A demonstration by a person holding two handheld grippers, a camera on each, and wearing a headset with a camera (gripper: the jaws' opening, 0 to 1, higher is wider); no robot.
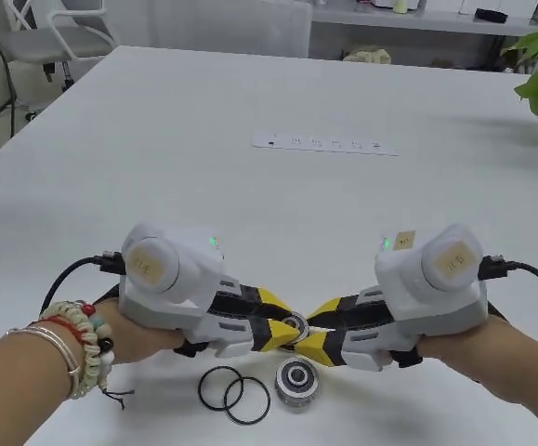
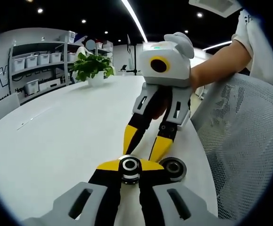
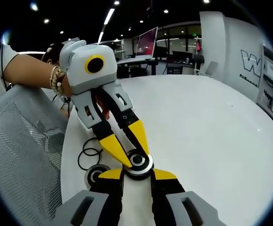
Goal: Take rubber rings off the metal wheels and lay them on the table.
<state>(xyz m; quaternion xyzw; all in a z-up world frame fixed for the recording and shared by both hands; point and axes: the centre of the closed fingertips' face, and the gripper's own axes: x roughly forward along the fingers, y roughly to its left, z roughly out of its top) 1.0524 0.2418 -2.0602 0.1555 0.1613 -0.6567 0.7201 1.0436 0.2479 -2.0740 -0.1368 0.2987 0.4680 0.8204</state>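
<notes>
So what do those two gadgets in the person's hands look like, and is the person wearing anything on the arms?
The left gripper and right gripper match: rounded white housing over grey, a green light, a round tan sticker, a black cable at the rear, black jaws with yellow tips. The left wrist wears beaded bracelets and thin bangles.

This is an open-plan office with a lab or showroom feel, set around a large white table [image 1: 250, 186] with a power strip [image 1: 324, 144] on it. Office chairs [image 1: 59, 32] stand beyond the table's far corner, and a mesh chair [image 2: 240, 141] stands at its near edge. Past the table are shelves [image 2: 37, 66] of storage bins, a potted plant [image 2: 93, 68], desks with a monitor [image 3: 146, 42], and ceiling lights [image 2: 135, 19] above.
</notes>
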